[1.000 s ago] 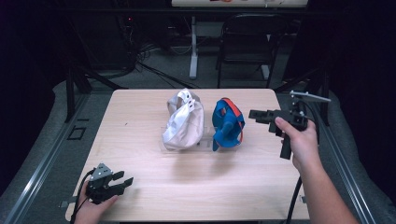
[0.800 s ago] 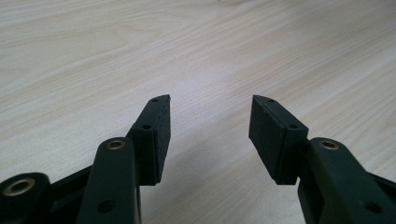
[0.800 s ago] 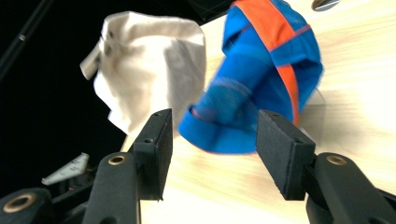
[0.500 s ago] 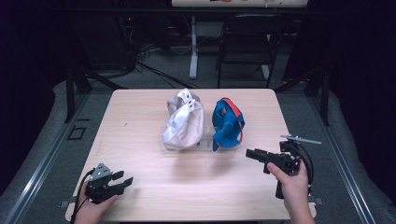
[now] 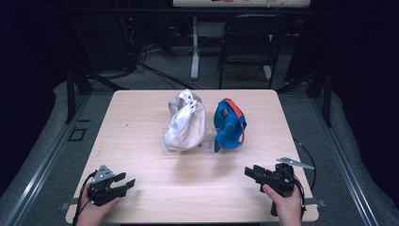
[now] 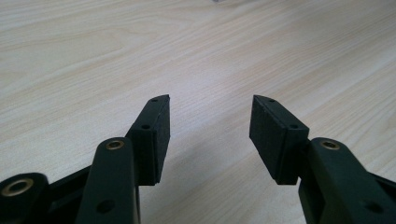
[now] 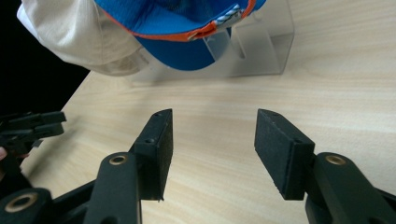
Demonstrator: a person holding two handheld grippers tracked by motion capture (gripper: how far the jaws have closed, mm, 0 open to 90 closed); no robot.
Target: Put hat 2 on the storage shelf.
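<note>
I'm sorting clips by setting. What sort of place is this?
Probably a lab or recording studio: a bare wooden table in a dark room, loose cables on the floor and a folding chair behind.

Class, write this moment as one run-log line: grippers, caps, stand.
left hand-held gripper: open, empty | right hand-held gripper: open, empty | white cap, blue cap: on clear stand, untouched
</note>
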